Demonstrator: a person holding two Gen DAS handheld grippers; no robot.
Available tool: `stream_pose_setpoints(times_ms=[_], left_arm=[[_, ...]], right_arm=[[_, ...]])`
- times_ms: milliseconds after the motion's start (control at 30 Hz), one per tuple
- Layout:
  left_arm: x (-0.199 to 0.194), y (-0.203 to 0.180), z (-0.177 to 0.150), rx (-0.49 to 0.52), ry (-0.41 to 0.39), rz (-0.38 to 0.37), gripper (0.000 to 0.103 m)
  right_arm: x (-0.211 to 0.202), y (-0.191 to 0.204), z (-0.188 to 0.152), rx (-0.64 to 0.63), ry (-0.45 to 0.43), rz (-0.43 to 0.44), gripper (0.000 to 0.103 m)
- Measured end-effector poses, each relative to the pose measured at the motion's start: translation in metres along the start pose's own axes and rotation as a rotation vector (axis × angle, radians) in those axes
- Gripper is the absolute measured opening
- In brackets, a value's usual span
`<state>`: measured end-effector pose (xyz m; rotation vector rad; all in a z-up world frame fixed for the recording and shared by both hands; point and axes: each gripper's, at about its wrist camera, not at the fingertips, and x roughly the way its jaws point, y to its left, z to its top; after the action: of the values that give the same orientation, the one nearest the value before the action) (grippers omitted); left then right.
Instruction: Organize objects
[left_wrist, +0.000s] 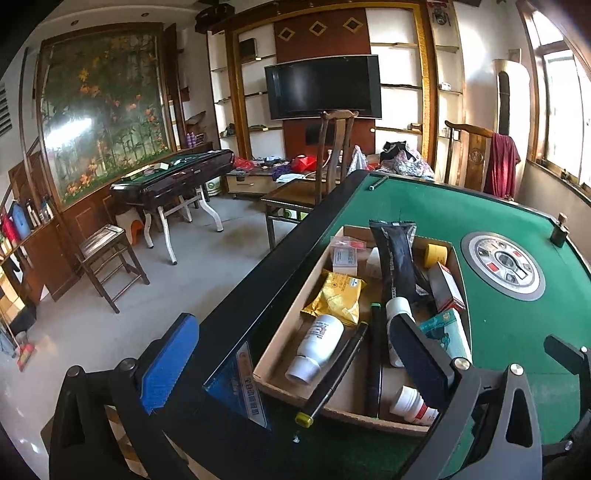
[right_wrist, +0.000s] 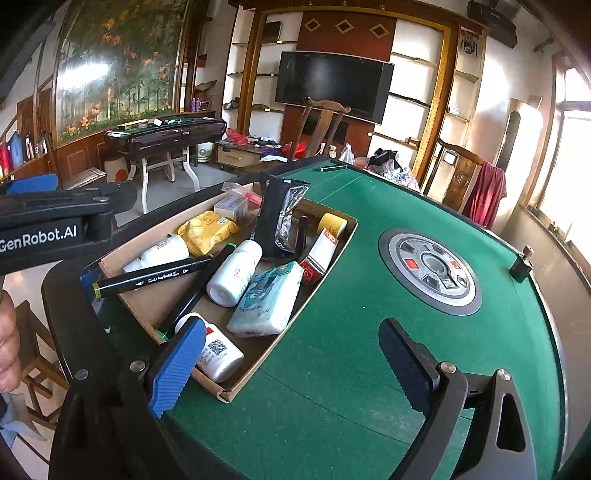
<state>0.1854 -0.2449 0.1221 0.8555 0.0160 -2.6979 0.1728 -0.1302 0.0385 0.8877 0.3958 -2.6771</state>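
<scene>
A shallow cardboard box (left_wrist: 280, 343) (right_wrist: 255, 369) sits on the green felt table (right_wrist: 351, 332) by its left edge. It holds a yellow pouch (left_wrist: 338, 295), white bottles (left_wrist: 317, 347) (right_wrist: 234, 273), black markers (right_wrist: 147, 275), a black foil pouch (left_wrist: 395, 251), a yellow tape roll (right_wrist: 332, 223), a red and white carton (right_wrist: 319, 254) and a teal tissue pack (right_wrist: 267, 301). My left gripper (left_wrist: 295, 358) is open, one finger outside the table rim and the other inside the box. My right gripper (right_wrist: 291, 363) is open over the box's near corner, its blue pad (right_wrist: 177, 365) beside a red-labelled bottle (right_wrist: 218, 354).
A round metal dial (right_wrist: 430, 271) is set in the table's centre. A dark cylinder (right_wrist: 330, 168) lies at the far edge and a small brass-topped post (right_wrist: 521, 266) stands at the right rim. Wooden chairs (left_wrist: 332, 155), a second table (left_wrist: 173, 177) and a person's hand (right_wrist: 7, 339) are nearby.
</scene>
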Motion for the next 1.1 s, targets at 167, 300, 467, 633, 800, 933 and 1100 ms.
stream_pose_setpoints(times_ms=[167, 300, 467, 633, 800, 933, 1100], left_arm=[[0.004, 0.002, 0.001, -0.014, 0.008, 0.006, 0.103], [0.010, 0.002, 0.000, -0.013, 0.024, 0.015, 0.103], [0.013, 0.003, 0.000, -0.016, 0.029, 0.014, 0.103], [0.017, 0.003, -0.002, -0.016, 0.044, 0.010, 0.103], [0.018, 0.003, -0.002, -0.021, 0.049, 0.015, 0.103], [0.015, 0.004, -0.002, -0.022, 0.036, 0.037, 0.103], [0.015, 0.005, -0.001, -0.026, 0.045, 0.034, 0.103]], right_arm=[[0.005, 0.007, -0.002, -0.022, 0.007, 0.005, 0.097], [0.008, 0.009, -0.002, -0.027, 0.008, 0.012, 0.097], [0.011, 0.011, -0.003, -0.024, 0.013, 0.022, 0.097], [0.012, 0.011, -0.004, -0.023, 0.012, 0.026, 0.098], [0.012, 0.011, -0.004, -0.019, 0.013, 0.030, 0.098], [0.013, 0.011, -0.004, -0.023, 0.011, 0.032, 0.098], [0.012, 0.012, -0.004, -0.027, 0.011, 0.032, 0.098]])
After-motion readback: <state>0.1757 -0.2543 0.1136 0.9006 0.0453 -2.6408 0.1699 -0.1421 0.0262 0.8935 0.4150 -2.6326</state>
